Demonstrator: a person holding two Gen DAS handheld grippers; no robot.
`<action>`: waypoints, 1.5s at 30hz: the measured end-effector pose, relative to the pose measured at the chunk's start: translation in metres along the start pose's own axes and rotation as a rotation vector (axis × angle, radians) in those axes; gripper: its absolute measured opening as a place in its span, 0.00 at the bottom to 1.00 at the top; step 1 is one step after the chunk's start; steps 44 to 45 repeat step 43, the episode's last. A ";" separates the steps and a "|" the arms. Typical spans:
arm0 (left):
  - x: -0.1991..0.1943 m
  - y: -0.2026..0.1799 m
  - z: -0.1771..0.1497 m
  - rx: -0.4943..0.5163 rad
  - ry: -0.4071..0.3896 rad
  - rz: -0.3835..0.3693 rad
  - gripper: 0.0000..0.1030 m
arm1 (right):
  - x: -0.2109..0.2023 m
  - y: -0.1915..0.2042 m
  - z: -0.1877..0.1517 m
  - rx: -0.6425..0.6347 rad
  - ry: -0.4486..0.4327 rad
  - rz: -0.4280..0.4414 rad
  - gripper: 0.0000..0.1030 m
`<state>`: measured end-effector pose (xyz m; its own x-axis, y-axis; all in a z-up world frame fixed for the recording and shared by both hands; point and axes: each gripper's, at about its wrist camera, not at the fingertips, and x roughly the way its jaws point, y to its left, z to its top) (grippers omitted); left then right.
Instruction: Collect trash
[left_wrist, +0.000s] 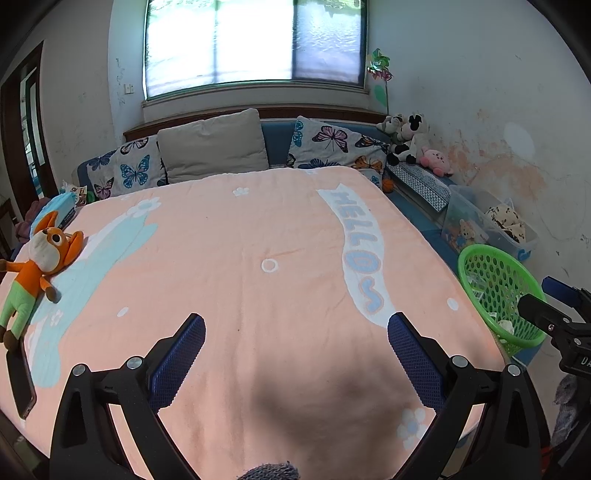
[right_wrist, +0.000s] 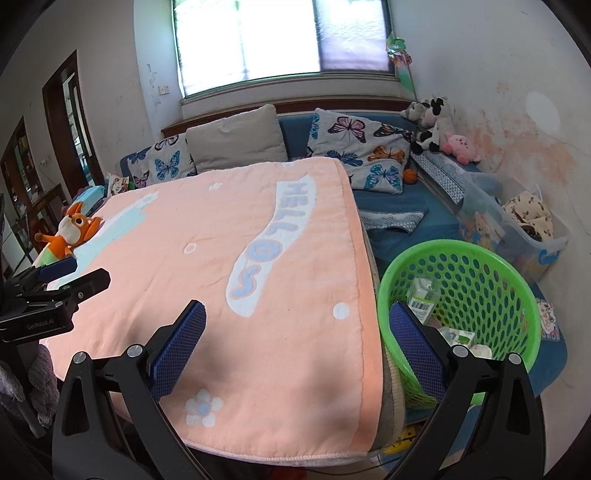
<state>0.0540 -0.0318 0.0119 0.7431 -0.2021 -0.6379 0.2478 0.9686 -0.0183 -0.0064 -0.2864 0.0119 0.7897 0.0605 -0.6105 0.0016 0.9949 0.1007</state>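
A green perforated basket (right_wrist: 480, 273) stands beside the bed's right edge, and it shows at the right in the left wrist view as the basket (left_wrist: 495, 288). Inside it lie a clear plastic bottle with a barcode label (right_wrist: 423, 295), a small carton (right_wrist: 460, 336) and crumpled paper (right_wrist: 482, 350). My right gripper (right_wrist: 297, 314) is open and empty over the blanket's right edge, its right finger over the basket rim. My left gripper (left_wrist: 295, 321) is open and empty above the peach blanket (left_wrist: 240, 258). Each gripper shows at the edge of the other's view.
An orange plush fox (left_wrist: 35, 258) and a dark phone (left_wrist: 20, 384) lie on the bed's left side. Butterfly pillows (left_wrist: 332, 146) and a grey cushion (left_wrist: 212, 146) lean at the head. A clear storage bin (right_wrist: 517, 229) and soft toys (right_wrist: 436, 125) sit along the right wall.
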 end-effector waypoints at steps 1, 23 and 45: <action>0.000 0.000 0.000 0.000 -0.001 0.000 0.93 | 0.000 0.000 0.000 0.001 0.000 0.001 0.96; 0.003 -0.002 -0.003 0.001 0.007 -0.004 0.93 | 0.004 -0.001 -0.002 -0.004 0.006 0.006 0.96; 0.006 -0.004 -0.004 0.003 0.009 -0.001 0.93 | 0.005 -0.003 -0.005 0.006 0.008 0.007 0.96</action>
